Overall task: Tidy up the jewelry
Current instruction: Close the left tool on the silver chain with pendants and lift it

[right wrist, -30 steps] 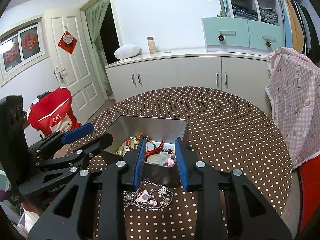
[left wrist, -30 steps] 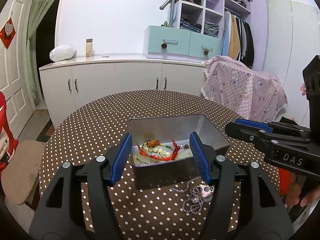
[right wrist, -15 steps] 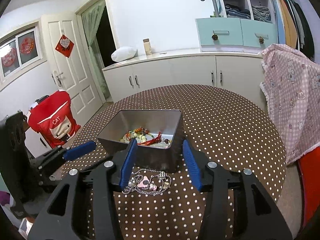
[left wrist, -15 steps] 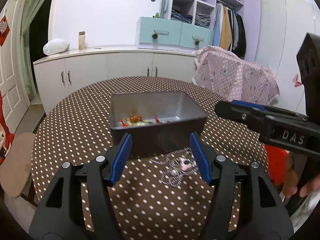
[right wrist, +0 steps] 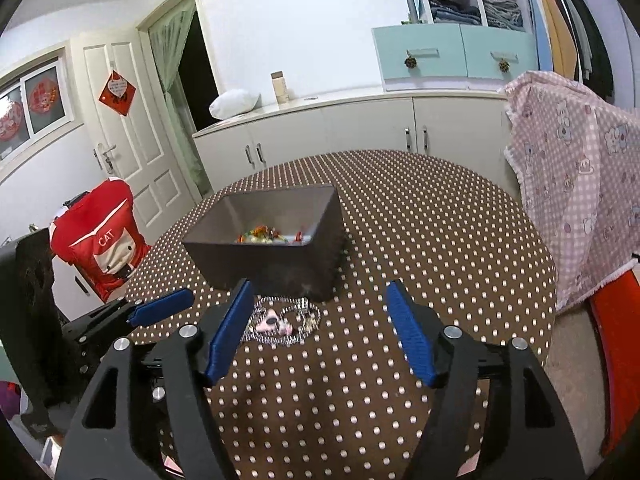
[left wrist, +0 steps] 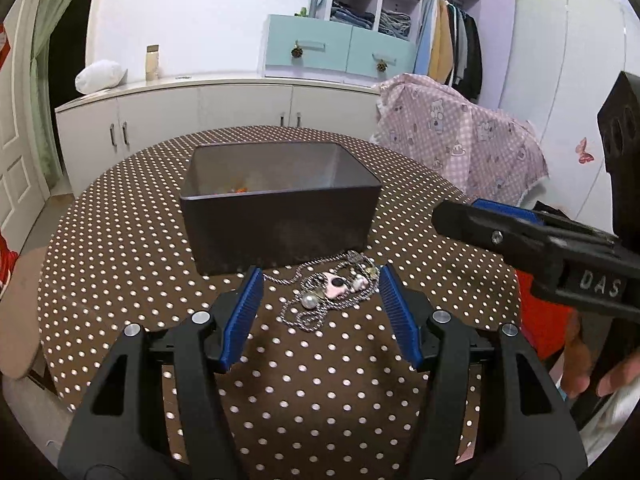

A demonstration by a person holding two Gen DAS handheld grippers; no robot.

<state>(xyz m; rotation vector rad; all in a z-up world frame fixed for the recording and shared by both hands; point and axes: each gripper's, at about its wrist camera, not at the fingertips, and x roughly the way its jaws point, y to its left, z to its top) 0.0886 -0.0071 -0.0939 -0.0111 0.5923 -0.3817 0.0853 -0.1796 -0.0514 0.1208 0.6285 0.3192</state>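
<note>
A silver chain necklace (left wrist: 332, 288) with a pink pendant and a pearl lies in a heap on the dotted tablecloth, just in front of a dark metal box (left wrist: 280, 220). My left gripper (left wrist: 320, 280) is low over the table with the necklace between its blue pads; its jaws are closing and do not touch the chain. In the right wrist view the necklace (right wrist: 284, 322) lies by the left finger of my right gripper (right wrist: 320, 286), whose jaws are opening and hold nothing. The box (right wrist: 272, 264) holds colourful bracelets (right wrist: 264, 236).
The round table (left wrist: 120, 260) carries a brown cloth with white dots. A chair draped in pink checked fabric (left wrist: 460, 144) stands at the right and a red-covered chair (right wrist: 100, 244) at the left. White cabinets (left wrist: 200, 112) line the back wall.
Both grippers have drawn back from above the box and sunk toward the table. The right jaws have spread much wider. The necklace now sits between the left pads.
</note>
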